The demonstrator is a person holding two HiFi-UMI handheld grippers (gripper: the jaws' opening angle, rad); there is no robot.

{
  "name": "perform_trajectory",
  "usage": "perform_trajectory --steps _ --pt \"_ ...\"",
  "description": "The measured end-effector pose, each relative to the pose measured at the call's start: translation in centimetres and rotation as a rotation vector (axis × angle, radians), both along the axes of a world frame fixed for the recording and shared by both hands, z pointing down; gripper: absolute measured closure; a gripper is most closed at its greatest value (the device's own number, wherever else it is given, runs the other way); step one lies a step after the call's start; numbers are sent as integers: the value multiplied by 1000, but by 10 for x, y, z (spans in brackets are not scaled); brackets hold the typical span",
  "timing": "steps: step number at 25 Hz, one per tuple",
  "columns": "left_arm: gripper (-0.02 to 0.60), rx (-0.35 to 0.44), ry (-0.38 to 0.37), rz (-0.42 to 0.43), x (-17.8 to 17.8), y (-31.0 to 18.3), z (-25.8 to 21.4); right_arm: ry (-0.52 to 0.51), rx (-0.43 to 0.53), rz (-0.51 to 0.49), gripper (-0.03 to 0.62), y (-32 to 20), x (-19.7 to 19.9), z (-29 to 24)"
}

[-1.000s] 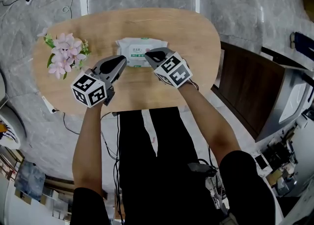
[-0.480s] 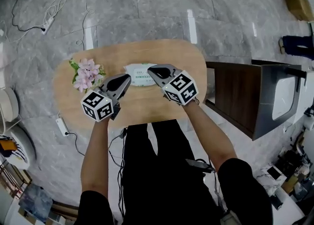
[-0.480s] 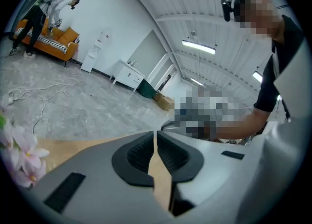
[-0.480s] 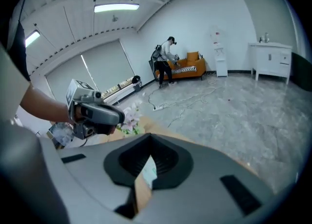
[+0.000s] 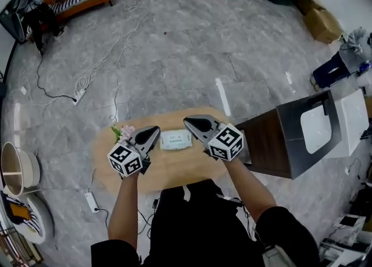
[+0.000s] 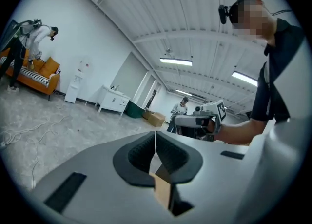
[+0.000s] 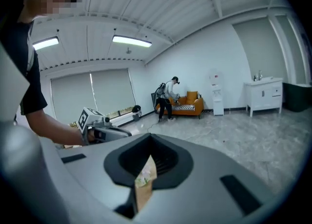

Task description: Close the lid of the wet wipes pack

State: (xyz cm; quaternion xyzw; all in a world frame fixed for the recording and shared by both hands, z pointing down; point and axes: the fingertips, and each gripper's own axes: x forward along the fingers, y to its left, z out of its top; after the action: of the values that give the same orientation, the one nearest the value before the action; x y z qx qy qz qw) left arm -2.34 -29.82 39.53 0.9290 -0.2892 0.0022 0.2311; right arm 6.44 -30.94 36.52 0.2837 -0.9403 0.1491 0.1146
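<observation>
Probably soft and light, the white rectangular wet wipes pack (image 5: 175, 139) lies flat on the oval wooden table (image 5: 174, 174). It would likely squash and slide, so press its stiffer lid rather than the film. Whether the lid is down is too small to tell. The left gripper (image 5: 152, 131) and right gripper (image 5: 189, 122) flank the pack, each with its jaws together and empty. Pink flowers (image 5: 123, 132) sit left of the pack and a dark cabinet (image 5: 273, 143) right, neither obstructing.

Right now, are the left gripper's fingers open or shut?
Shut. The fingers of the left gripper meet, with nothing between them, in its own view.
</observation>
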Motion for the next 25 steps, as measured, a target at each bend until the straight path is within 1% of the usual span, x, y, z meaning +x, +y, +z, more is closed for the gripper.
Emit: perform_trajectory --steps 2,4,9,12,14,18,21,25 --pt "561 55 -8 17 1 -7 -32 -49 66 17 583 -4 7 -44" --pt "561 86 -5 25 -4 -1 -59 -88 118 22 583 5 11 -82" --pt "563 153 27 40 -21 34 -113 -172 229 18 583 50 16 -155" --pt "563 193 60 56 -28 55 -149 -240 266 13 583 75 18 -191" --pt "563 221 79 67 -28 71 -164 -284 272 10 583 94 22 -197" --pt "563 270 92 92 -20 100 -178 -324 261 16 583 126 27 -186" --pt "563 286 107 110 -11 117 -190 -344 256 7 583 143 29 -191" --pt "563 305 125 117 2 145 -194 -359 288 -39 583 175 33 -203"
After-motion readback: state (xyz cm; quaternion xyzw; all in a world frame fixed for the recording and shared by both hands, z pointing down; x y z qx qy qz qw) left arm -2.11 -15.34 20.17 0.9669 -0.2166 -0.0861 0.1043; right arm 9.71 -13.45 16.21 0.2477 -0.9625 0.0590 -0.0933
